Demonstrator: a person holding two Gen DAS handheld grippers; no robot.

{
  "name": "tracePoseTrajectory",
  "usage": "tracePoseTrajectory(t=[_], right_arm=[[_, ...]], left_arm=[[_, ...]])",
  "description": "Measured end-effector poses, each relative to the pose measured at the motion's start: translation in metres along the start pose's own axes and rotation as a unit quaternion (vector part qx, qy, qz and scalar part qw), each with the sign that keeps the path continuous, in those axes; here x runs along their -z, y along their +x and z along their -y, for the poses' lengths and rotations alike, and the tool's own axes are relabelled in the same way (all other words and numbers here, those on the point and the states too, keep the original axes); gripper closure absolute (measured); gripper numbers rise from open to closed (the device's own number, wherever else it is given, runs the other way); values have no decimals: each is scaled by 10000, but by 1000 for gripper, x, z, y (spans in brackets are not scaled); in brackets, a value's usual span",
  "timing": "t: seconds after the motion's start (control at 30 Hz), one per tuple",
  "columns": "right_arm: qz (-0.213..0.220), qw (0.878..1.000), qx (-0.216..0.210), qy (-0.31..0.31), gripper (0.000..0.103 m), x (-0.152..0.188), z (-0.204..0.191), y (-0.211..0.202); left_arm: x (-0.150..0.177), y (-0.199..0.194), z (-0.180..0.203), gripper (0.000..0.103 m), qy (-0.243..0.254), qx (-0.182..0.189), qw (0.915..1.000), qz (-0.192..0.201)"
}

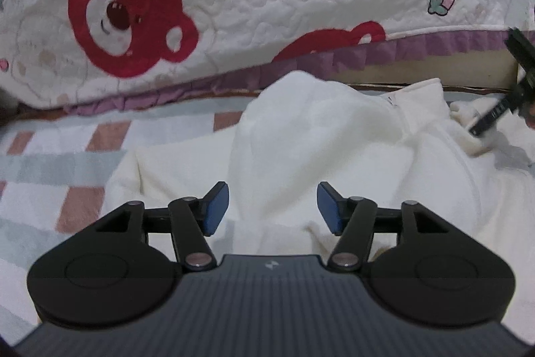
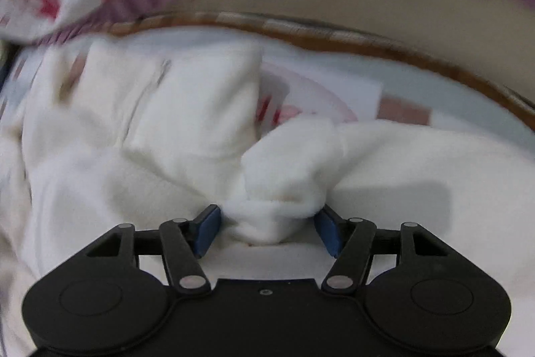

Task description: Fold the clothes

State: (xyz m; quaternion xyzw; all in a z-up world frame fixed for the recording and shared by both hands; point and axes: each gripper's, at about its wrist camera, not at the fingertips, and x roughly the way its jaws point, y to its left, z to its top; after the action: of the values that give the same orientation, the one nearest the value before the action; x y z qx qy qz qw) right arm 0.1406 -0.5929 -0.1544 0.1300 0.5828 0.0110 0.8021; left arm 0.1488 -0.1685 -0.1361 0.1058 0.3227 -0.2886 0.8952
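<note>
White garment (image 1: 301,136) on checked sheet (image 1: 67,163) below bear quilt (image 1: 234,5); both tools apart.

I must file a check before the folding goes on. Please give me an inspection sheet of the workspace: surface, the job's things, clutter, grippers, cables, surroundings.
Surface: checked cover in pale blue, white and pink.
Job's things: white fleece garment, rumpled, zip visible, not yet folded.
Clutter: nothing seen.
Grippers: left gripper open above the garment, nothing between its pads. Right gripper open, with a bunched fold of the garment between its pads; whether the pads touch it cannot be told.
Cables: nothing seen.
Surroundings: quilt with red bears and a purple frill behind the garment.
</note>
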Motion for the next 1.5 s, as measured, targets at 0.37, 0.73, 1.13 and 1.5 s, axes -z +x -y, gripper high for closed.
tracePoseTrajectory(t=[0.37,0.73,1.13,1.5], right_arm=[[-448,9972,-70,-589,36,10,-17,-2],[277,9959,-119,-850,37,-32,-30,-41],[1036,9935,-119,467,36,-61,-11,10],[2861,9565,-446,-341,93,-58,-52,-68]], left_arm=[[-56,62,3,37,252,390,9989,-9],[-98,146,-13,31,-560,889,9930,-548],[-77,143,-20,11,-897,1259,9813,-1147],[-95,114,-8,88,-195,717,9964,-404]])
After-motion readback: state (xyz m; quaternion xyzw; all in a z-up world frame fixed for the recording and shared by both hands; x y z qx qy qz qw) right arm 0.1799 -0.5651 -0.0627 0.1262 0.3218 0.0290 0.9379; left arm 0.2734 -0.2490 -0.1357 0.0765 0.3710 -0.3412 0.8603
